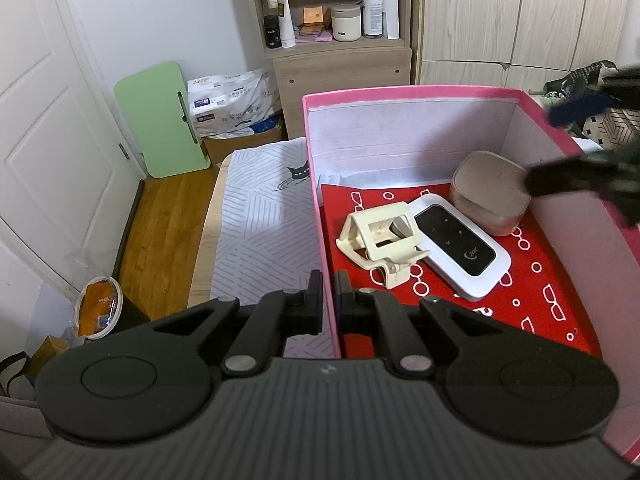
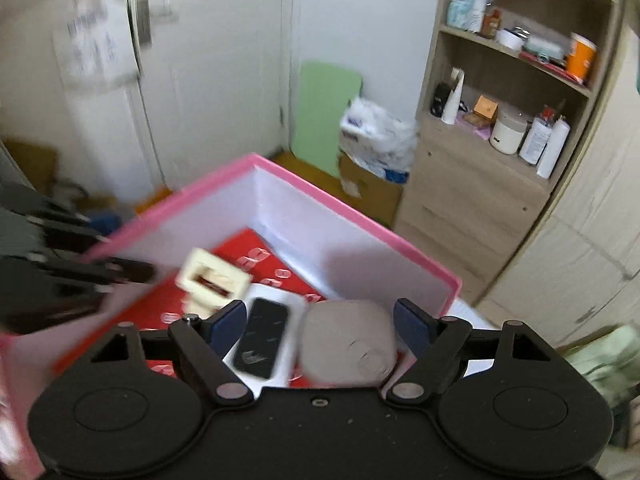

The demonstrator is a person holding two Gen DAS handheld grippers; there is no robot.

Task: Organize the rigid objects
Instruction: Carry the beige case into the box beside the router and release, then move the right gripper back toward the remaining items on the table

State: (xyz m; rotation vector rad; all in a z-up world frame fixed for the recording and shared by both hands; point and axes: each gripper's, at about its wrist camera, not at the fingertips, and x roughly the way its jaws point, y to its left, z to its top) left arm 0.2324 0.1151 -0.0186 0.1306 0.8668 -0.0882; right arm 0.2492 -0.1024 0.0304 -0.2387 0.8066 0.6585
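Left tongs [image 1: 329, 300] pinch the pink box [image 1: 400, 94] wall; right tongs [image 2: 320, 326] hover spread above its taupe case [image 2: 348, 344].

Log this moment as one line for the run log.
left gripper: shut on pink box wall | right gripper: open above taupe case | in box: cream stand, white device

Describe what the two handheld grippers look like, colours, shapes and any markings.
The left gripper is matte black: a ribbed body with a small pale mark at its centre, two round discs, silver pivot pins on angled link arms, and dark jaws. The right gripper has the same black build, but its top looks smooth with a small centre screw, and its jaws carry blue textured pads. No cables or sleeves show.
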